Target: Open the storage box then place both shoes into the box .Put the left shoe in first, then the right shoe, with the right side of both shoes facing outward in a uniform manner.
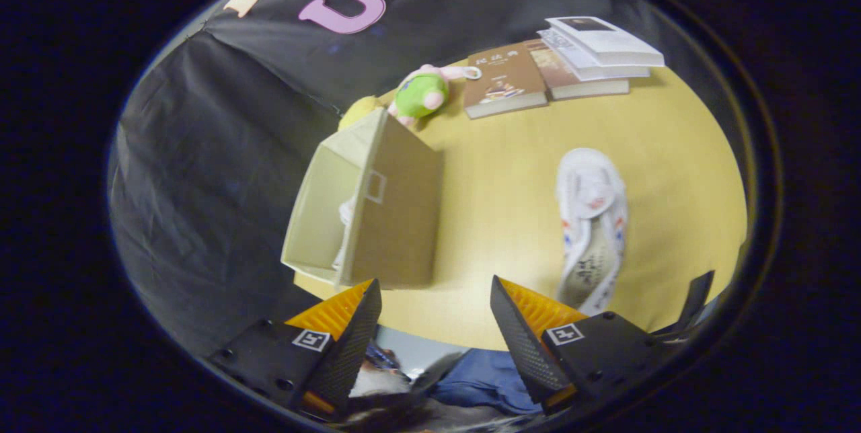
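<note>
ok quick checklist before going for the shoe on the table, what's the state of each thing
1. Hand-held gripper open and holding nothing: ok.
2. Storage box open: ok, flap swung aside.
3. Left shoe already inside the box: cannot tell; something pale shows at the opening.
4. White shoe free on the yellow table, apart from the box: ok.
5. Shoe lined up between the fingers: not ok, it lies beyond one finger.

Ahead of your jaws, the beige fabric storage box [377,211] sits left on the round yellow table [498,218], white sneaker [592,224] right (books [558,66] beyond).
</note>
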The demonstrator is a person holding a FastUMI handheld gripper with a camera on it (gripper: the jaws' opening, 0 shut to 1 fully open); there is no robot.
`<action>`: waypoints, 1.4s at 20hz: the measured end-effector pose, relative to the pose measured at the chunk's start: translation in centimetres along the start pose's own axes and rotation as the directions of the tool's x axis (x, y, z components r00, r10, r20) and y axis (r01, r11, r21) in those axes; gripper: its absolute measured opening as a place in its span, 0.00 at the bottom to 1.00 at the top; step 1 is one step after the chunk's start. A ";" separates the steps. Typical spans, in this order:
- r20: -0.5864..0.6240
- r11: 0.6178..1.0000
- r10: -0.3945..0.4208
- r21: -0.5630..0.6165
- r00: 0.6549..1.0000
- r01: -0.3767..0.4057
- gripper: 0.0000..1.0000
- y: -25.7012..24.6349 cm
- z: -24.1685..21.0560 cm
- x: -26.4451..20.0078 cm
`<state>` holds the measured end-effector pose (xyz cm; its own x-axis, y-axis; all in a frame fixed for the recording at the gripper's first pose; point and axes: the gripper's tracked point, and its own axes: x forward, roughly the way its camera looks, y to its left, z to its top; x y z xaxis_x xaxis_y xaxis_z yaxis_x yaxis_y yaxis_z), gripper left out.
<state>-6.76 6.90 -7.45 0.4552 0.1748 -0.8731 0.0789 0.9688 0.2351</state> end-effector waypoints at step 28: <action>0.091 0.817 -0.545 -0.167 0.834 0.552 0.10 -18.3 2.5 6.4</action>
<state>-3.02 -10.12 -16.27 0.4171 -0.3982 -0.8170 0.1678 0.9172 -0.3614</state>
